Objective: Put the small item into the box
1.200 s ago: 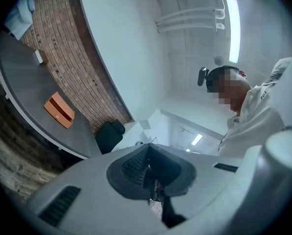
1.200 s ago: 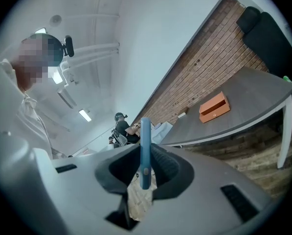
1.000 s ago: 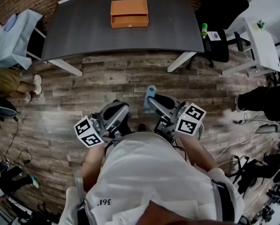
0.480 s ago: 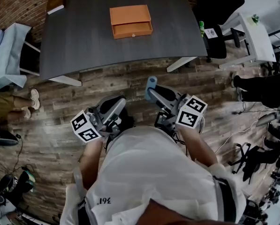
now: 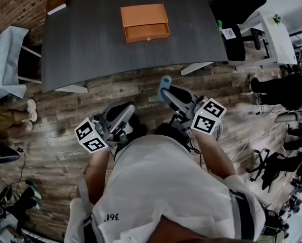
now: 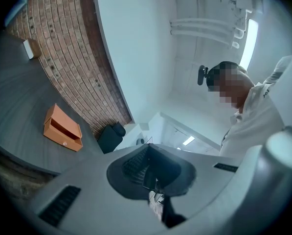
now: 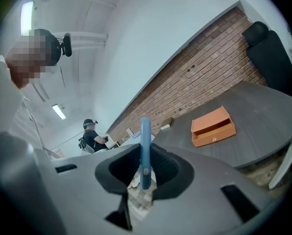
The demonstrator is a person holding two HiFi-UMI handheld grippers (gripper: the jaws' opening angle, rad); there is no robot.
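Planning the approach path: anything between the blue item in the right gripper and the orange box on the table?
Nothing visible. The right gripper holds the blue item in its jaws, short of the table; only floor and open tabletop lie between it and the orange box, its drawer open.

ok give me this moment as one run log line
phase: carry | right gripper: shut on blue item | left gripper: shut, empty | orange box: on table, drawer open, not yet reached
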